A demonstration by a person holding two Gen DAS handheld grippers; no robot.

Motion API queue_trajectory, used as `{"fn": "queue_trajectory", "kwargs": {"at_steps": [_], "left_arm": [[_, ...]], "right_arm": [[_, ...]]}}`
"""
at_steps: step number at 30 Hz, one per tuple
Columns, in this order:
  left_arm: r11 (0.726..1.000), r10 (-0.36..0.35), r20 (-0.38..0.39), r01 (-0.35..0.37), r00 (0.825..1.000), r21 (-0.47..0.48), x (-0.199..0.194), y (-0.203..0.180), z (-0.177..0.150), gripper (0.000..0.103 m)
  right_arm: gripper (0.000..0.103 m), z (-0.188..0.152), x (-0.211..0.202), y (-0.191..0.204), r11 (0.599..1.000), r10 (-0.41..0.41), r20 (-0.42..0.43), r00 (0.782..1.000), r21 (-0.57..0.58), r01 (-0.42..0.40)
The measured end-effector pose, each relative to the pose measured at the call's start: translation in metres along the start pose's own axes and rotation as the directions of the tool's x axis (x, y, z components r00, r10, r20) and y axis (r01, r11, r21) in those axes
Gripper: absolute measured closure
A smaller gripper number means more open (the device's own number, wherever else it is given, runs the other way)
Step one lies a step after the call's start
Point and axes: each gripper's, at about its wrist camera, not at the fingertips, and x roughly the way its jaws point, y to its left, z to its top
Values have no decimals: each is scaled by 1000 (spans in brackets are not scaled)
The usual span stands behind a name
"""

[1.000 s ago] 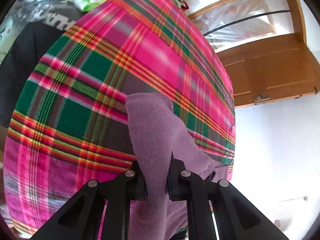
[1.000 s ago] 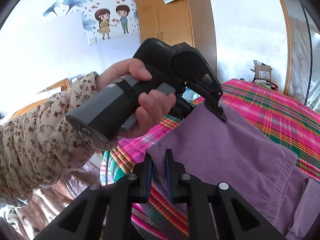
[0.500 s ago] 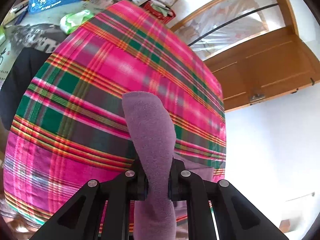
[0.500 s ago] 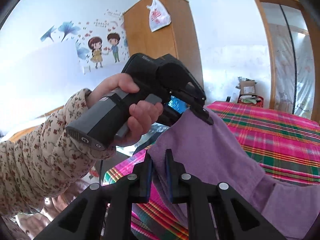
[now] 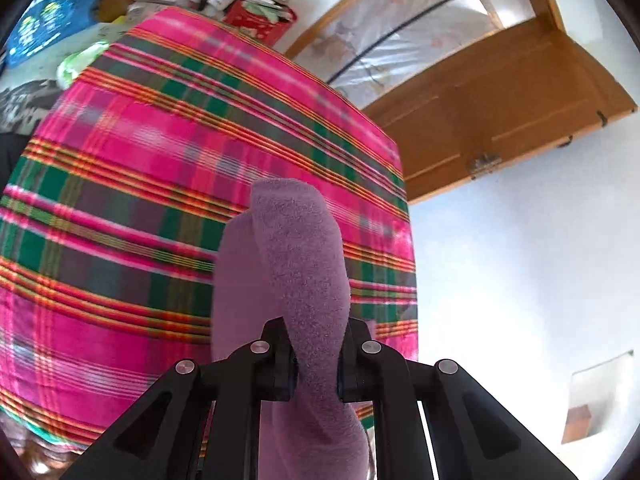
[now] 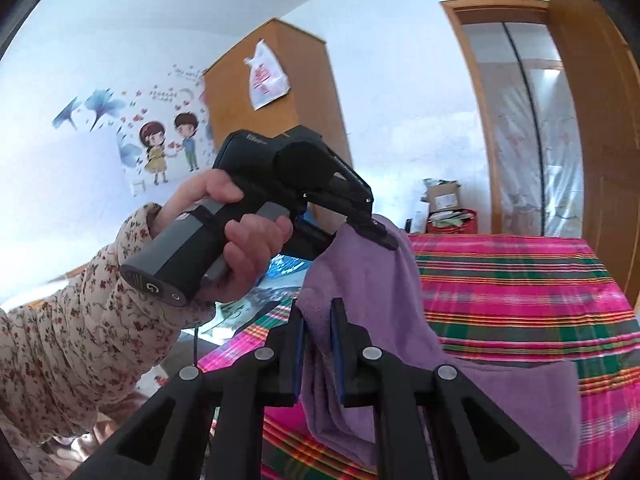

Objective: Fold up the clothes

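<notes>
Left tool [image 5: 316, 360], seen from its own wrist camera: the two black fingers were pressed onto a thick fold of the soft purple fleece garment [image 5: 296, 280], which rose in a rolled ridge between them and ran on past the fingertips. Beneath it lay the bed covered in a pink, green and orange plaid blanket [image 5: 140, 184], with the garment lifted clear of the cloth at this end. Beyond the bed's far edge stood a red box heaped with cardboard and papers [image 5: 256, 12], and to the right an orange-brown wooden door [image 5: 500, 112].

Right tool [image 6: 318, 344], seen from its wrist camera: its black fingers, lined with blue pads, pinched another fold of the same garment [image 6: 372, 300]. From that grip the fleece climbed to the left tool [image 6: 380, 236], whose fingertips held its upper edge, so the cloth hung stretched between the two grips; its lower part (a flat panel at the right) rested on the plaid blanket [image 6: 520, 292]. The person's left hand [image 6: 236, 240], in a floral-print sleeve [image 6: 80, 340], gripped the grey-and-black handle. Behind stood a tall wooden wardrobe [image 6: 304, 100] bearing a white plastic bag with red print [image 6: 266, 76], and a cartoon wall sticker of a boy and girl [image 6: 170, 144].
</notes>
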Motion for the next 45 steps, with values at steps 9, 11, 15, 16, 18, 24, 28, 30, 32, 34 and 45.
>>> {"fn": "queue_trajectory", "kwargs": {"at_steps": [9, 11, 15, 16, 18, 24, 28, 30, 32, 34, 45], "left_arm": [[998, 6, -67, -2, 998, 59, 36, -47, -7, 90], [997, 10, -86, -4, 996, 76, 47, -57, -9, 90], [996, 18, -117, -7, 993, 93, 66, -74, -13, 90], [995, 22, -123, -10, 992, 97, 70, -78, -14, 90], [994, 31, -135, -17, 990, 107, 80, -84, -14, 90], [992, 49, -182, -27, 982, 123, 111, -96, -21, 90], [991, 64, -223, -37, 973, 125, 133, -100, -28, 90], [991, 72, -240, -42, 968, 128, 142, -102, -30, 90], [989, 90, -254, -56, 963, 139, 153, -106, -31, 90], [987, 106, -271, -67, 957, 147, 168, -107, -29, 90], [984, 149, -356, -103, 923, 144, 224, -99, -34, 90]], "right_arm": [[91, 4, -30, -38, 995, -78, 12, 997, 65, 77], [91, 3, -36, -48, 992, -99, 15, 995, 86, 97], [91, -4, -48, -68, 983, -128, 20, 992, 133, 125], [91, -6, -52, -74, 980, -139, 18, 990, 147, 135], [91, -10, -58, -83, 974, -155, 17, 988, 171, 150], [94, -19, -74, -105, 951, -232, 15, 973, 213, 223], [94, -33, -77, -122, 932, -257, -21, 966, 258, 254], [94, -39, -80, -129, 926, -248, -24, 968, 287, 245], [89, -46, -85, -139, 916, -238, -18, 971, 327, 231], [66, -53, -90, -148, 905, -229, -11, 973, 366, 217], [49, -81, -66, -179, 883, -197, -94, 976, 414, 218]]}}
